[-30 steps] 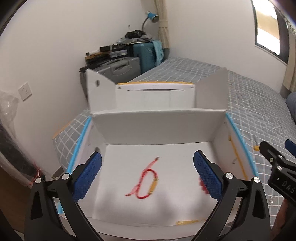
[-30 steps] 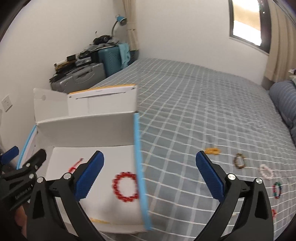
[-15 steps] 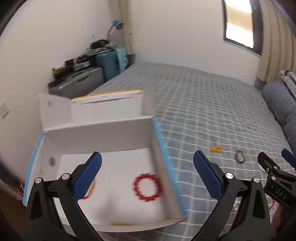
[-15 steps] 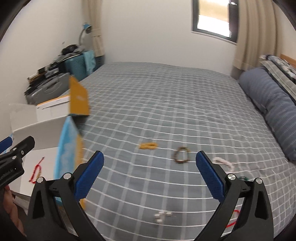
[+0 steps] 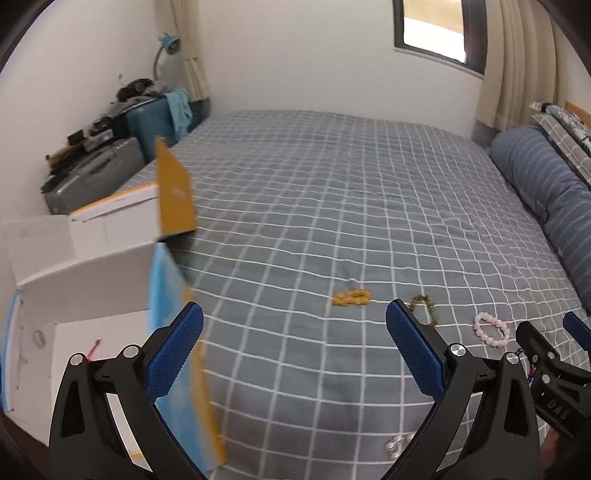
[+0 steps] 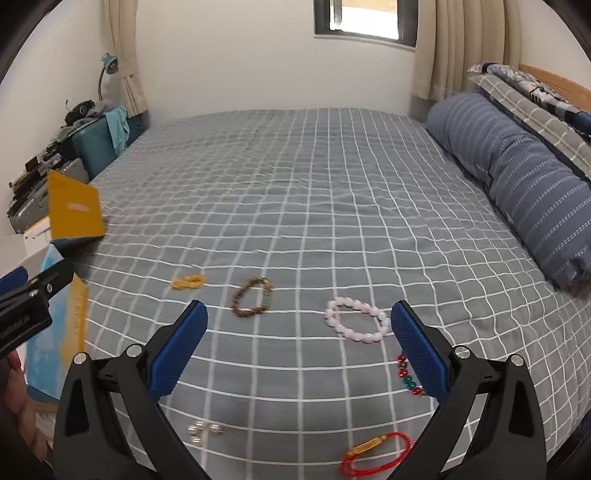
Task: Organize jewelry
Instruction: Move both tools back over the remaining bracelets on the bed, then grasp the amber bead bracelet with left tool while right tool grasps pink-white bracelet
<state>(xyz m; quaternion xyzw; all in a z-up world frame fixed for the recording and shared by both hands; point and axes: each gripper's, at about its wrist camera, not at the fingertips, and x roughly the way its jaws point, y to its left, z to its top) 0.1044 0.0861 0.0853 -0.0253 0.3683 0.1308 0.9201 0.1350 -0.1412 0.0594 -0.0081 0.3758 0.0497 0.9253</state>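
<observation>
An open white cardboard box (image 5: 92,266) with blue and orange sides stands on the bed at the left; a red cord bracelet (image 5: 94,347) lies inside. On the grey checked bedspread lie an orange bracelet (image 6: 188,282), a brown bead bracelet (image 6: 253,297), a pink bead bracelet (image 6: 356,319), a red and green bead bracelet (image 6: 408,376), a red cord bracelet (image 6: 376,456) and silver pieces (image 6: 205,432). My left gripper (image 5: 295,350) is open and empty above the bedspread beside the box. My right gripper (image 6: 299,347) is open and empty above the bracelets.
A long blue striped bolster (image 6: 517,177) lies along the bed's right side. Suitcases and clutter (image 5: 110,155) stand at the far left by the wall. A window with curtains (image 6: 365,18) is at the back.
Both grippers have swung right, away from the box interior and over the bedspread. The loose bracelets on the bed have come into view. Both stay open.
</observation>
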